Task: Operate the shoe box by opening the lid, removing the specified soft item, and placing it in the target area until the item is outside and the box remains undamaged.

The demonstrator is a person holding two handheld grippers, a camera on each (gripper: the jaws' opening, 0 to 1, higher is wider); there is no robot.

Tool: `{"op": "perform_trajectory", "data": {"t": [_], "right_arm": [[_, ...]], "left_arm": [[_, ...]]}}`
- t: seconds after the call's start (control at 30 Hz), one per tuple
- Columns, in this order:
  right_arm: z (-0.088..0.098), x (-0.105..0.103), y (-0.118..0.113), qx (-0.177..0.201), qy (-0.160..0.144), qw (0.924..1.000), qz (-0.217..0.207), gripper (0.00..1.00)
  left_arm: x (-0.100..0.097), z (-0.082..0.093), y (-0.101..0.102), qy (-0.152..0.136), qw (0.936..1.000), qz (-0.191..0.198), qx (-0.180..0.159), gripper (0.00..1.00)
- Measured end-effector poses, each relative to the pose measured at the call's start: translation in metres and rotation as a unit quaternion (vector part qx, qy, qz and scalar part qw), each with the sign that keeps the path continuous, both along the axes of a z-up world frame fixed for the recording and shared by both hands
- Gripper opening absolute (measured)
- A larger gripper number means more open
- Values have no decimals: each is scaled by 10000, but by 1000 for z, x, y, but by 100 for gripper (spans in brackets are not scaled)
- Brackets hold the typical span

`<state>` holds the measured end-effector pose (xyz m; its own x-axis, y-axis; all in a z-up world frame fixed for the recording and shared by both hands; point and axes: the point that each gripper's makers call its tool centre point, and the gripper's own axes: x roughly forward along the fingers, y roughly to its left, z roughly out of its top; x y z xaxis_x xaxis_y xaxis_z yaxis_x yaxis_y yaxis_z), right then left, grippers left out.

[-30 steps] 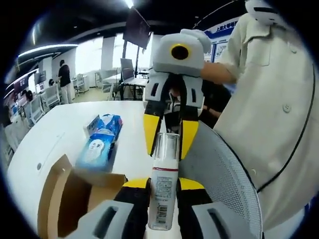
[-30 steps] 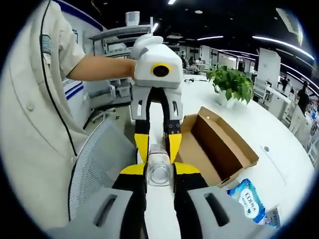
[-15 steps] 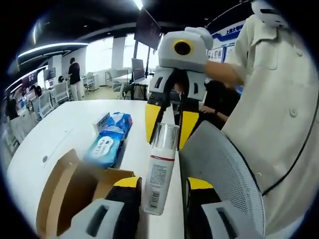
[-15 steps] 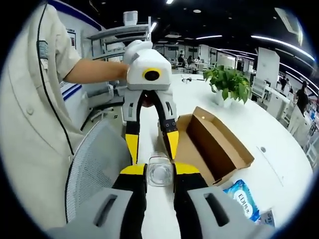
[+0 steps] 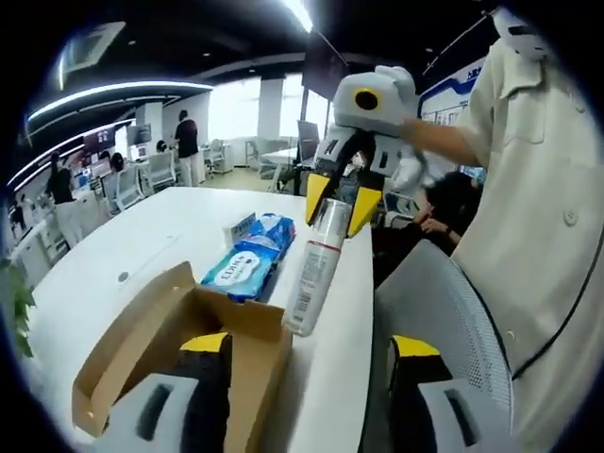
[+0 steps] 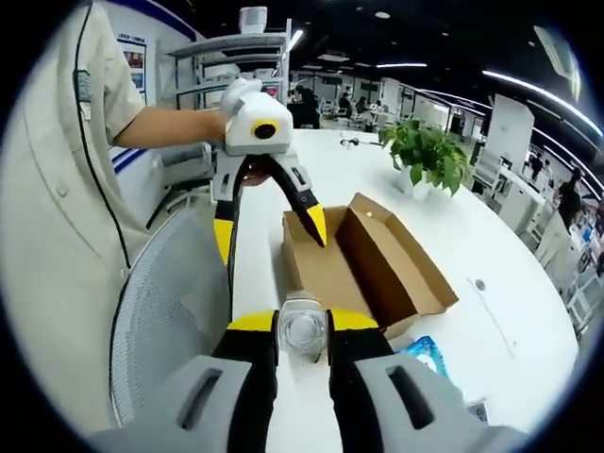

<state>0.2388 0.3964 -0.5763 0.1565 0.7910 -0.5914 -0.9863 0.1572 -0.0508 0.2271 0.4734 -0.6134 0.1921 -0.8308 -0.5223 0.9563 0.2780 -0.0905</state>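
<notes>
A white bottle with a clear cap hangs tilted over the white table, its cap end clamped in my right gripper. In the right gripper view the bottle's end sits between the closed yellow-tipped jaws of that right gripper. My left gripper stands open and apart from the bottle, above the table's near edge. Its own jaws spread wide at the bottom of the left gripper view, left gripper. The open cardboard shoe box lies beside the bottle, shoe box. A blue soft pack lies on the table beyond the box.
A grey mesh chair back presses against the table's edge under the grippers, chair back. The blue pack lies near the box's corner. A potted plant stands farther along the table. The person's pale shirt stands close.
My left gripper has opened, let go of the bottle and drawn back from it. The right gripper keeps its hold on the bottle's cap end.
</notes>
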Motion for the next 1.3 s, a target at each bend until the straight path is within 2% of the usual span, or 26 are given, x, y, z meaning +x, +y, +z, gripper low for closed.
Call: {"op": "perform_trajectory", "data": {"t": [0.27,0.37,0.5,0.73,0.9,1.0,1.07,1.3], "right_arm": [[4,25,-21,-312,-162,9994,4,17],[5,36,-27,-431,-226,9988,22,17],[4,55,-37,-631,-327,9975,18,17],[3,88,-52,-928,-527,9943,29,17],[-2,111,-63,-1132,-586,9918,-16,17],[-11,124,-71,-1374,-661,9883,-13,17],[-18,130,-73,-1475,-700,9866,4,17],[-33,156,-80,-1753,-782,9814,28,17]], "left_arm": [[9,3,18,-54,9979,629,-126,86],[18,7,27,-179,9942,1041,-207,92],[22,11,33,-343,9897,1352,-316,99],[25,18,41,-520,9829,1732,-334,100],[26,20,48,-547,9777,1999,-335,100],[24,20,54,-605,9740,2167,-274,100],[24,23,56,-600,9708,2292,-368,100],[21,21,62,-596,9661,2483,-377,100]]}}
